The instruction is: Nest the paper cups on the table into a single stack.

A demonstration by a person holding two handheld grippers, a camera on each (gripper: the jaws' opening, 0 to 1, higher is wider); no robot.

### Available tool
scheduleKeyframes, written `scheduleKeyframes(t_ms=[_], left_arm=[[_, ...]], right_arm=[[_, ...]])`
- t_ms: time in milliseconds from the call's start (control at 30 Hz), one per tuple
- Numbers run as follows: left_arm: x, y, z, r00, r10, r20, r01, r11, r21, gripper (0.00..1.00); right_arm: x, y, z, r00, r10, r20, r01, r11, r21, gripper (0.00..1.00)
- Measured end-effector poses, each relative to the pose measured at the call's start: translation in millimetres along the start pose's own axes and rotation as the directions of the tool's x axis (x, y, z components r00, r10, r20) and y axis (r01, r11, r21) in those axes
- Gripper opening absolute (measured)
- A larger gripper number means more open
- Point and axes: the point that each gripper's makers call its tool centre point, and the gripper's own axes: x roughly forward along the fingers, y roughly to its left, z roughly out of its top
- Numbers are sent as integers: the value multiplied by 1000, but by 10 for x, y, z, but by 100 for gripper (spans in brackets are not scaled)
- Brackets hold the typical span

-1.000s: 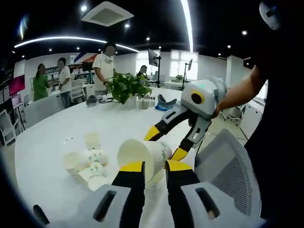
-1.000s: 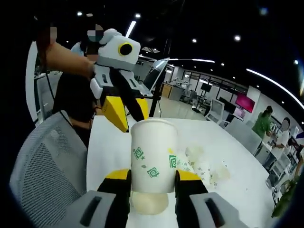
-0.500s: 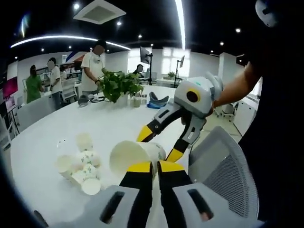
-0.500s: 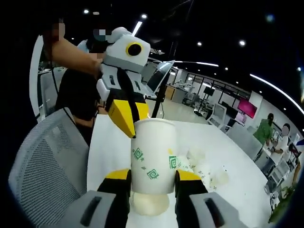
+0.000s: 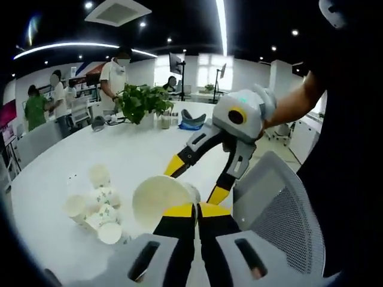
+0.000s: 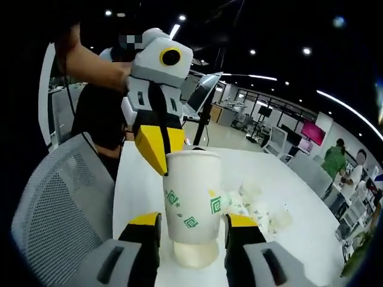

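Observation:
A white paper cup (image 5: 160, 202) with green swirls (image 6: 191, 191) hangs over the white table (image 5: 137, 152), its mouth turned toward the left gripper view. My left gripper (image 5: 194, 208) is shut on its rim, pinching the wall; it comes down onto the rim (image 6: 163, 160) in the right gripper view. My right gripper (image 6: 194, 220) straddles the cup's lower part with a small gap on each side, open, and its yellow fingers (image 5: 175, 166) flank the cup. A second cup's base (image 6: 194, 256) pokes out below. Several loose cups (image 5: 96, 203) lie in a heap on the table (image 6: 257, 209).
A grey mesh office chair (image 5: 281, 209) stands close beside the table edge (image 6: 60, 203). A potted plant (image 5: 140, 101) and small items sit at the table's far side, with people standing beyond. The person's arm (image 5: 293, 107) reaches in holding the right gripper.
My left gripper's jaws have closed together on the cup's rim. My right gripper's jaws have spread slightly away from the cup's sides.

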Motion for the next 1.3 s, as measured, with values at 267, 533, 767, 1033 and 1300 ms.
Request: scheduleKeyframes(t_ms=[267, 533, 767, 1033, 1300], left_arm=[[92, 31, -33, 999, -1, -46, 3, 999, 42, 0], [195, 70, -62, 996, -5, -94, 14, 995, 95, 0], [290, 66, -101, 988, -6, -154, 30, 988, 153, 0], [408, 70, -151, 976, -19, -215, 64, 976, 207, 0], [492, 83, -228, 962, -27, -273, 96, 965, 245, 0]], right_arm=[[-89, -84, -107, 1000, -26, -11, 27, 997, 66, 48], [-192, -128, -245, 998, -47, -30, 50, 991, 124, 55], [-288, -184, -418, 996, -70, -55, 78, 983, 165, 59], [-412, -187, -558, 992, -96, -77, 110, 974, 198, 61], [-503, -169, -640, 990, -114, -84, 131, 965, 228, 63]])
